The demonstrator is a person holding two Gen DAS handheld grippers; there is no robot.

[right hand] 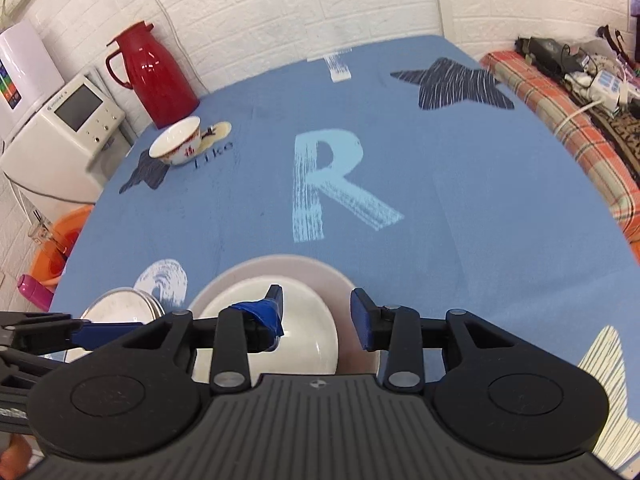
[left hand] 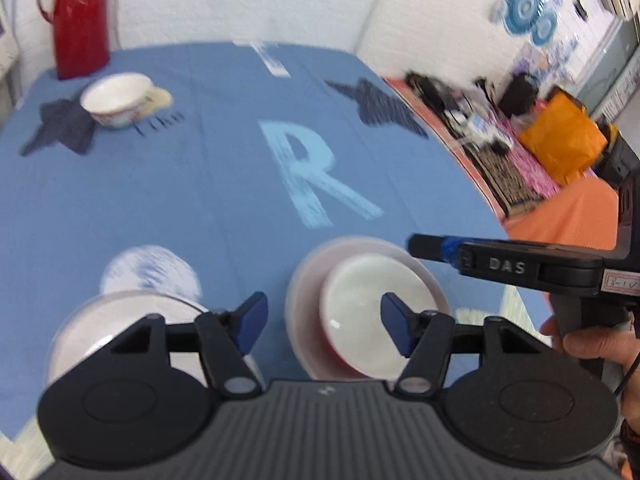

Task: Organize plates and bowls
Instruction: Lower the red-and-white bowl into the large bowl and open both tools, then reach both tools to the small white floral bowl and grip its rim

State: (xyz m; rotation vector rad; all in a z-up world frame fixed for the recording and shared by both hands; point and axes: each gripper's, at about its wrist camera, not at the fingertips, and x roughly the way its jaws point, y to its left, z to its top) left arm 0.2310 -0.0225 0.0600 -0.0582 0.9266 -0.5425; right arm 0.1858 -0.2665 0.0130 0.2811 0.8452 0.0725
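bowls sit at the near edge of the blue tablecloth (right hand: 480, 208): a white bowl with a red outside (left hand: 360, 312) rests in a pale plate (left hand: 412, 264), with a clear glass dish (left hand: 120, 320) just beside it. left gripper (left hand: 324, 322) hangs above them, jaws apart and empty. right gripper (right hand: 318, 316) is narrowly parted over the bowl, gripping nothing; a patterned bowl (right hand: 176, 142) sits far off by the red thermos (right hand: 154, 74).

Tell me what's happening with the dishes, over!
Left gripper open, holding nothing. Right gripper open, fingers empty. Red bowl sits on pink plate; clear plate beside; patterned bowl far off. Nothing in the way.
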